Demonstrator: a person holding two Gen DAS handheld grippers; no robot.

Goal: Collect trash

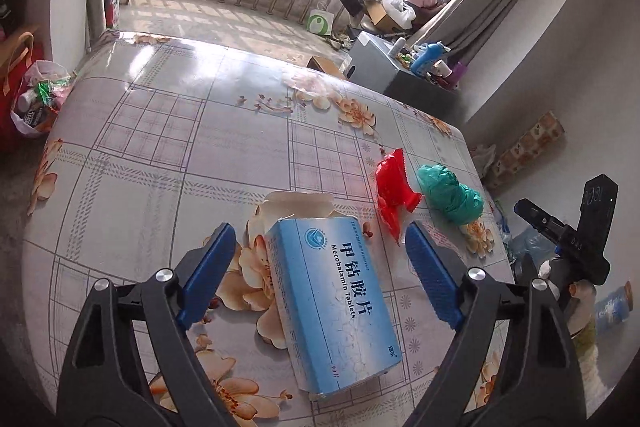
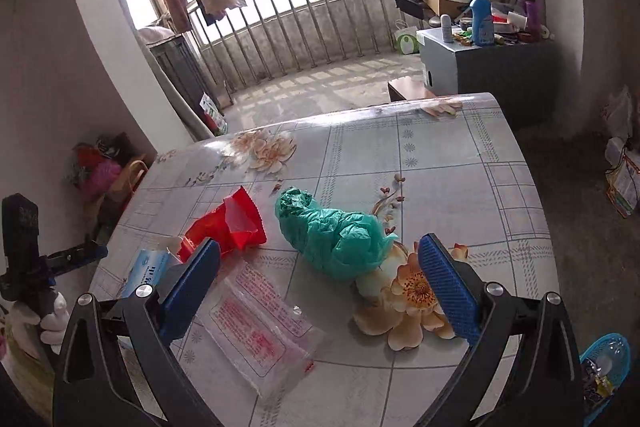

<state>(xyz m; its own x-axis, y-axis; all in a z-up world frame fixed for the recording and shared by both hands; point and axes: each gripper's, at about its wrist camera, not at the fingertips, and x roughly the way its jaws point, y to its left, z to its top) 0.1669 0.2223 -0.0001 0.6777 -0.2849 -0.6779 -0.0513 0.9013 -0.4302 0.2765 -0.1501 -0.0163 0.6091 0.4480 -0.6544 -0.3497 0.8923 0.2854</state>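
Blue medicine box (image 1: 332,301) lies low-centre between the spread left gripper (image 1: 320,279), lined up for pinching. Right gripper (image 2: 320,291), also spread and empty, faces the green bag (image 2: 336,239) at centre frame.

Far half of the worktop (image 1: 168,115) is bare, I can sweep there freely. Near edge crowded: blue box (image 1: 332,299), red wrapper (image 2: 232,223), green bag (image 2: 336,235), clear pouch (image 2: 260,331) close together, narrow gaps.

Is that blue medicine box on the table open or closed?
Open: the blue medicine box lies flat on the table, its white end flap lifted at the far end.
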